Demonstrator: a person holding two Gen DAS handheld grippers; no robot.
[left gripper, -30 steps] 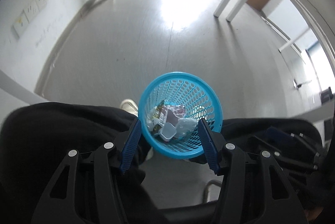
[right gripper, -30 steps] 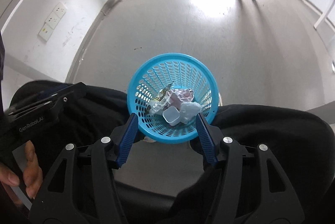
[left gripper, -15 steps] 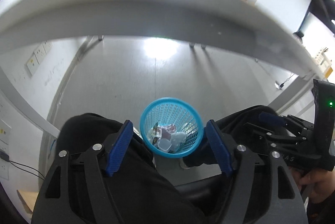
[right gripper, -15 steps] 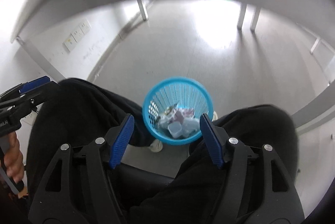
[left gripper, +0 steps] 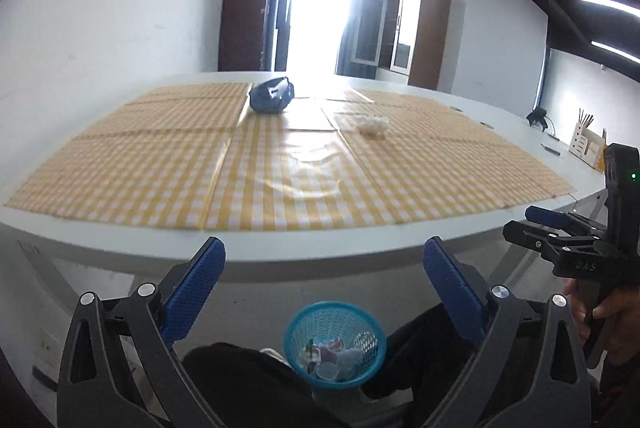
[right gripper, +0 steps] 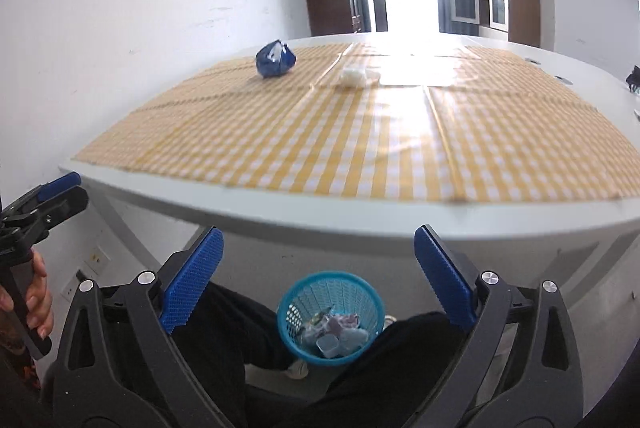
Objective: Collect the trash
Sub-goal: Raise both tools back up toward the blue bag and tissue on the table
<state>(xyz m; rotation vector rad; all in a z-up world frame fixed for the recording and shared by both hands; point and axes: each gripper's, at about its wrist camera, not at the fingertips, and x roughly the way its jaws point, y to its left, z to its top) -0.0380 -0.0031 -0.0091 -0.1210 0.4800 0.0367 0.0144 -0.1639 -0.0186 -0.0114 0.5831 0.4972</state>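
Observation:
A crumpled blue wrapper lies at the far middle of the yellow checked tablecloth; it also shows in the right wrist view. A crumpled white wad lies to its right, also seen in the right wrist view. A blue mesh basket holding trash stands on the floor between the person's legs, also in the right wrist view. My left gripper is open and empty, below the table's near edge. My right gripper is open and empty at the same height.
The white table has its front edge just above both grippers. A wooden organizer stands at the table's far right. Dark cabinets and a bright doorway are behind. The person's black-trousered legs flank the basket.
Both grippers have risen from just over the basket under the table to table-edge height. The view now looks across the tabletop, and the basket has dropped far below.

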